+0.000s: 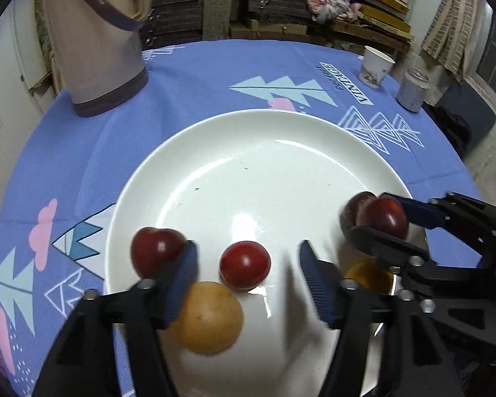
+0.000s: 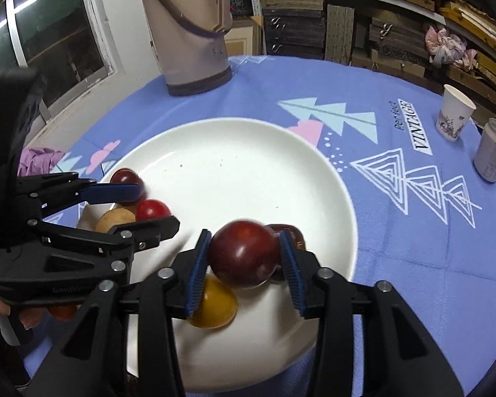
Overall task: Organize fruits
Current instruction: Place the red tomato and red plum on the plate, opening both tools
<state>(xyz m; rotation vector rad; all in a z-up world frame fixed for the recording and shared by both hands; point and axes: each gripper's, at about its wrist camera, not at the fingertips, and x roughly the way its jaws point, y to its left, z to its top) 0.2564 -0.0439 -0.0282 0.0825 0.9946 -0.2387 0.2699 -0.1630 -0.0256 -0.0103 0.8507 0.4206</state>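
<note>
A white plate [image 1: 248, 139] lies on the blue patterned tablecloth. My left gripper [image 1: 248, 271] is open above its near side, with a small red fruit [image 1: 244, 264] between the fingers and untouched, a dark red plum [image 1: 155, 249] outside the left finger, and a tan round fruit [image 1: 211, 317] below. My right gripper [image 2: 244, 258] is shut on a dark red plum [image 2: 243, 253] just above the plate [image 2: 248, 152]. Under it lie a yellow fruit [image 2: 215, 307] and another dark plum [image 2: 296, 235]. The right gripper [image 1: 385, 228] also shows in the left wrist view.
A beige thermos jug [image 1: 89, 39] stands at the far left of the table. A paper cup [image 1: 375, 66] and a drink can [image 1: 413, 89] stand at the far right. A purple cloth [image 2: 39, 160] lies by the left table edge.
</note>
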